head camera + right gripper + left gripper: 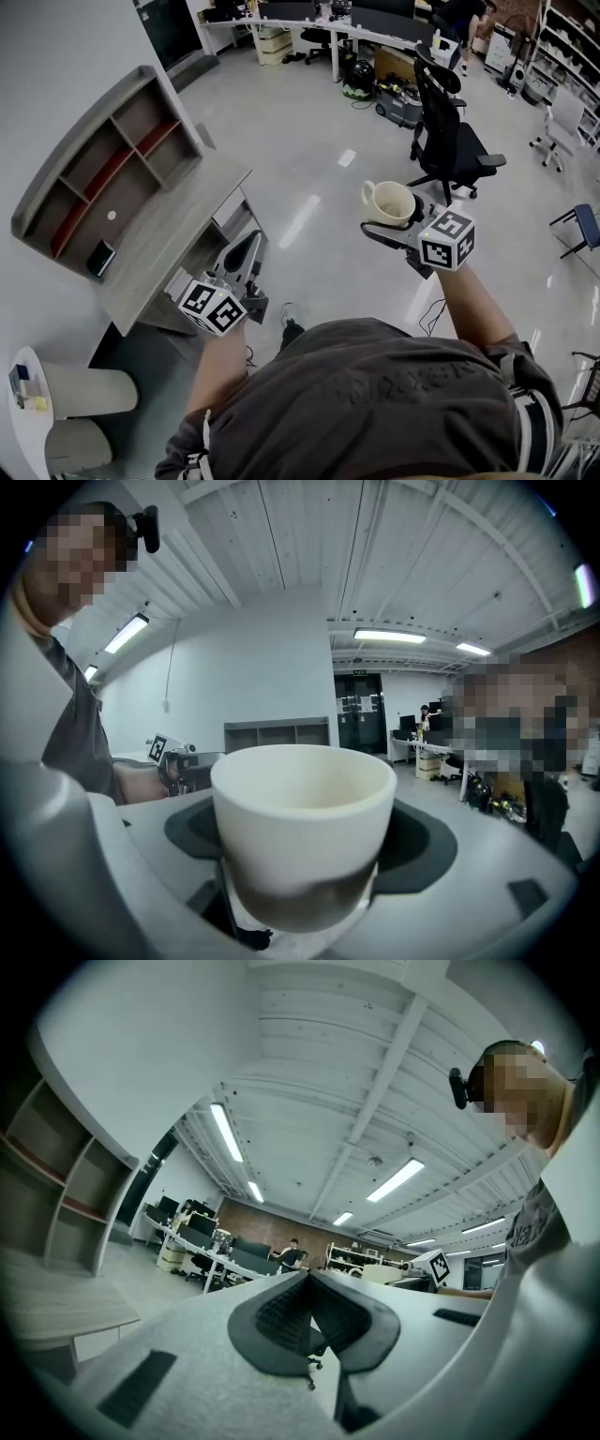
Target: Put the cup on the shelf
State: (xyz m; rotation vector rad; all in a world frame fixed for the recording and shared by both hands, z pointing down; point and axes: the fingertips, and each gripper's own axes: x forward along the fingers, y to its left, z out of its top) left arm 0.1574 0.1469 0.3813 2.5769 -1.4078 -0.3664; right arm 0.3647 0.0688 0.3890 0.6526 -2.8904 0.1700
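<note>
A cream cup (386,200) is held upright in the air, my right gripper (392,221) shut on its lower body, over open floor to the right of the desk. In the right gripper view the cup (300,808) fills the space between the dark pads (427,841), its mouth empty. The grey shelf (103,164) with open compartments stands on the desk at the left, against the wall. It also shows far off as the shelf (277,731). My left gripper (248,248) hangs near the desk's right edge with its jaws shut and nothing in them, seen as the left gripper (309,1302).
The wooden desk (178,234) carries a small dark device (100,258) in front of the shelf. A black office chair (450,141) stands just behind the cup. Two white cylinders (89,389) sit at the lower left. Long work tables (319,23) line the far back.
</note>
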